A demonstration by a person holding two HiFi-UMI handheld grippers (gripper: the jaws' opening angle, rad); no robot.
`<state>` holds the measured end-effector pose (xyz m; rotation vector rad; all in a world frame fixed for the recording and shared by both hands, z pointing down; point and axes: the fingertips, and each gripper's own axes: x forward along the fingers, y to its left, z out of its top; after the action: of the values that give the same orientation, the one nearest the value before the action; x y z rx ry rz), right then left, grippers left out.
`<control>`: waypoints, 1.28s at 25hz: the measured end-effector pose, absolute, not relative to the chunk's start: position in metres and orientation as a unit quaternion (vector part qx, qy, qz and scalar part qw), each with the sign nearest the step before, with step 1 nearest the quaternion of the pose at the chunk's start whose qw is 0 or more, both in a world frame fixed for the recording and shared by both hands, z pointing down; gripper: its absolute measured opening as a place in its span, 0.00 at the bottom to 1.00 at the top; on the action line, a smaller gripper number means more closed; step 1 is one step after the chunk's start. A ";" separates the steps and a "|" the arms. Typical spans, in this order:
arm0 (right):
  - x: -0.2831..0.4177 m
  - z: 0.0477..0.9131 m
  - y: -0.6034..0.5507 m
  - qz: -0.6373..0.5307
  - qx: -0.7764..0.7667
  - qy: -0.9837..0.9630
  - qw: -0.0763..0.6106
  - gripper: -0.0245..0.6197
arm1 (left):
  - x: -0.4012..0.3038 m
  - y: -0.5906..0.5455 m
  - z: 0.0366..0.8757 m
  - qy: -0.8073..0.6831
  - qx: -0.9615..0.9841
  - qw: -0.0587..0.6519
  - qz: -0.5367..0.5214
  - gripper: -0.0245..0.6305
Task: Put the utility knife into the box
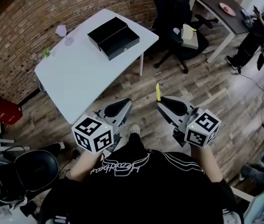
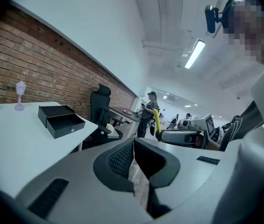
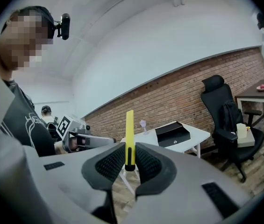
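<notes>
A yellow utility knife [image 1: 158, 92] stands upright between the jaws of my right gripper [image 1: 162, 101], which is shut on its lower end. In the right gripper view the knife [image 3: 130, 129] rises above the pads. The black box [image 1: 113, 37] lies on the white table [image 1: 75, 76] with its drawer pulled out, well ahead of both grippers. My left gripper [image 1: 122, 108] hovers over the floor beside the right one, jaws together and empty [image 2: 134, 144]. The left gripper view shows the box [image 2: 60, 120] and the knife [image 2: 157, 121] off to the right.
A black office chair [image 1: 178, 29] stands right of the table, with a dark desk [image 1: 220, 10] and a person [image 1: 259, 27] beyond. A purple glass [image 1: 61, 31] sits near the table's back edge. A red crate [image 1: 5, 112] is on the floor at left.
</notes>
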<state>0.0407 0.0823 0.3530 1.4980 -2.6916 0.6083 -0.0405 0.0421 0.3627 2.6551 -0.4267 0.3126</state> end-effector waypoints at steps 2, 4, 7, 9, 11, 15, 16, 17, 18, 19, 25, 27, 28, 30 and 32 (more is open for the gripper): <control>0.044 0.357 0.052 0.203 0.479 -0.854 0.004 0.14 | -0.038 0.013 0.368 -0.155 0.955 0.225 0.117 0.08; 0.045 0.360 0.023 0.209 0.479 -0.852 0.010 0.14 | -0.037 -0.017 0.371 -0.157 0.953 0.230 0.118 0.09; 0.047 0.363 -0.016 0.213 0.481 -0.850 0.025 0.14 | -0.035 -0.057 0.375 -0.162 0.951 0.237 0.113 0.09; 0.047 0.369 -0.035 0.214 0.485 -0.847 0.042 0.14 | -0.033 -0.077 0.378 -0.162 0.950 0.241 0.110 0.08; 0.046 0.376 -0.051 0.218 0.489 -0.843 0.053 0.14 | -0.033 -0.095 0.382 -0.161 0.951 0.242 0.109 0.09; 0.049 0.383 -0.074 0.218 0.494 -0.839 0.073 0.14 | -0.031 -0.118 0.387 -0.163 0.949 0.247 0.108 0.09; 0.051 0.384 -0.078 0.214 0.494 -0.839 0.079 0.14 | -0.031 -0.121 0.389 -0.165 0.948 0.248 0.109 0.09; 0.052 0.385 -0.082 0.212 0.494 -0.839 0.083 0.14 | -0.031 -0.124 0.390 -0.169 0.948 0.247 0.111 0.09; 0.053 0.385 -0.086 0.210 0.492 -0.841 0.085 0.14 | -0.032 -0.128 0.392 -0.174 0.947 0.245 0.114 0.09; 0.053 0.387 -0.090 0.210 0.490 -0.842 0.086 0.14 | -0.033 -0.132 0.394 -0.179 0.946 0.243 0.117 0.09; 0.055 0.390 -0.124 0.202 0.472 -0.853 0.095 0.14 | -0.033 -0.156 0.397 -0.204 0.941 0.239 0.123 0.09; 0.059 0.389 -0.139 0.197 0.463 -0.859 0.098 0.14 | -0.031 -0.166 0.396 -0.215 0.939 0.234 0.130 0.09; 0.061 0.388 -0.147 0.196 0.458 -0.861 0.099 0.14 | -0.030 -0.173 0.395 -0.221 0.938 0.231 0.132 0.09; 0.066 0.388 -0.165 0.197 0.446 -0.867 0.099 0.14 | -0.027 -0.188 0.392 -0.237 0.935 0.229 0.131 0.09; 0.070 0.388 -0.184 0.200 0.433 -0.873 0.100 0.14 | -0.026 -0.205 0.391 -0.253 0.931 0.232 0.128 0.09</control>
<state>0.0700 -0.1836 0.3878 1.2794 -2.5826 0.5921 -0.0255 -0.2046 0.3905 2.5584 -0.6949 0.3506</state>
